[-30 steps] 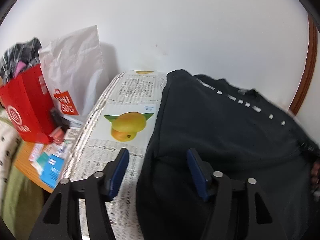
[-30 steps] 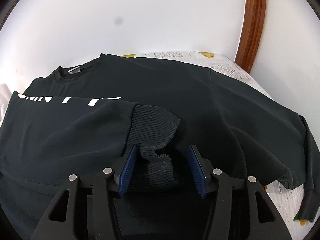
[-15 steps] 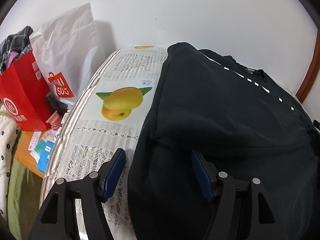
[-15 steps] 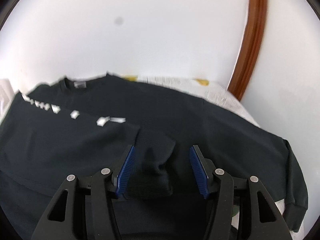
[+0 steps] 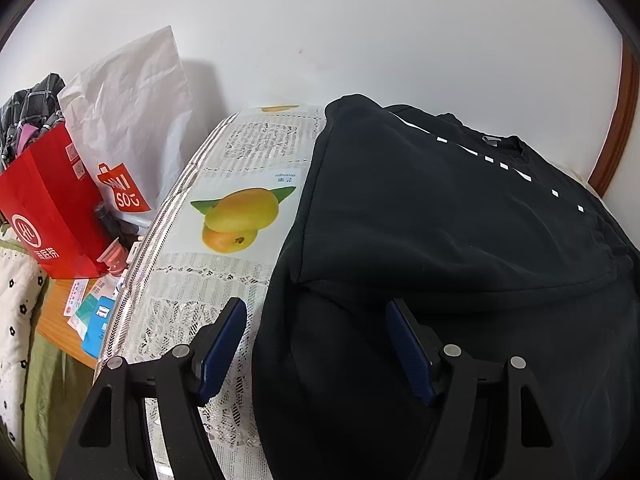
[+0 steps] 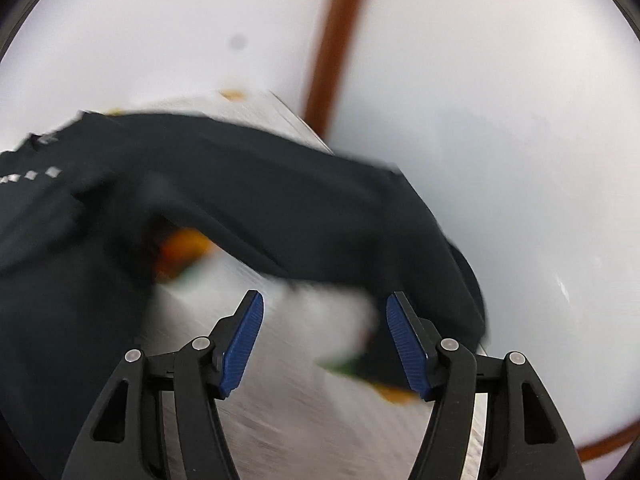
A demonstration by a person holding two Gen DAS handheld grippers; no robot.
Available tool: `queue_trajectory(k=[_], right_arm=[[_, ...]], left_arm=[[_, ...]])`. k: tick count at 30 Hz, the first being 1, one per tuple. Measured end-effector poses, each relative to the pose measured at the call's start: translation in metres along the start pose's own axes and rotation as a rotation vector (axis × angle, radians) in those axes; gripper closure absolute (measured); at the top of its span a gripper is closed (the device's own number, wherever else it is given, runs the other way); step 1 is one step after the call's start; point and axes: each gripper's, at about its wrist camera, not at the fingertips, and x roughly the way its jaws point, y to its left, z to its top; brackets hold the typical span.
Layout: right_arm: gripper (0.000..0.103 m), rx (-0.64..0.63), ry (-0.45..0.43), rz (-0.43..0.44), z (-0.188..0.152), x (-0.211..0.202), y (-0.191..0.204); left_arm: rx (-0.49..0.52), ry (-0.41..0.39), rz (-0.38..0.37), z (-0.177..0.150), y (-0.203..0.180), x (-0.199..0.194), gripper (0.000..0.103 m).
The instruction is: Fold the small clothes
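A black long-sleeved sweatshirt [image 5: 440, 232] with white lettering lies on the table, its left sleeve folded over the body. My left gripper [image 5: 312, 344] is open and empty, hovering over the sweatshirt's near left edge. In the blurred right wrist view the right sleeve [image 6: 320, 208] stretches out across the table to the right edge. My right gripper [image 6: 324, 336] is open and empty, above bare tablecloth just short of the sleeve's cuff end.
The table carries a white lace-and-mango-print cloth [image 5: 240, 216]. Left of the table stand a red paper bag [image 5: 44, 208] and a white paper bag [image 5: 128, 128], with small packets on a wooden surface [image 5: 88, 312]. A white wall lies behind, with a brown frame [image 6: 336, 40].
My right gripper has left the folded left cuff and swung right toward the right sleeve. My left gripper stayed open and shifted only slightly over the left edge.
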Motion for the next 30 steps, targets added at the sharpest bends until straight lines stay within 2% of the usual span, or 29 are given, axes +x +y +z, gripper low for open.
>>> queue_trajectory(k=[6,8,12,13,15,16,19,21,24,30], right_arm=[[0.038,0.102,0.06,0.05,-0.023,0.018,-0.052],[0.037,0.113,0.055,0.062,-0.024,0.021,-0.056],[0.04,0.069,0.041,0.017,-0.02,0.023,-0.049],[0.046,0.072,0.046,0.025,-0.02,0.025,-0.05],[0.084,0.08,0.049,0.045,-0.017,0.027,-0.052],[0.091,0.071,0.053,0.021,-0.015,0.029,-0.051],[0.093,0.059,0.075,-0.013,-0.01,0.03,-0.05],[0.093,0.093,0.082,0.01,-0.002,0.022,-0.05],[0.093,0.102,0.005,0.064,0.019,-0.014,-0.04],[0.093,0.039,-0.134,0.265,0.074,-0.103,0.026]], left_arm=[[-0.009,-0.004,-0.02,0.0,0.002,-0.001,0.033],[-0.009,-0.004,-0.022,0.0,0.001,-0.001,0.033],[-0.014,0.001,-0.025,0.0,0.002,0.0,0.033],[-0.017,0.002,-0.026,0.0,0.002,0.0,0.033],[-0.02,-0.003,-0.028,0.0,0.003,-0.001,0.033],[-0.02,-0.008,-0.03,0.0,0.003,-0.002,0.033],[-0.018,-0.026,-0.037,0.0,0.002,-0.006,0.033],[-0.017,-0.031,-0.036,0.0,0.002,-0.007,0.033],[-0.023,-0.03,-0.045,0.001,0.002,-0.009,0.033],[-0.038,-0.03,-0.051,0.001,0.006,-0.011,0.033]])
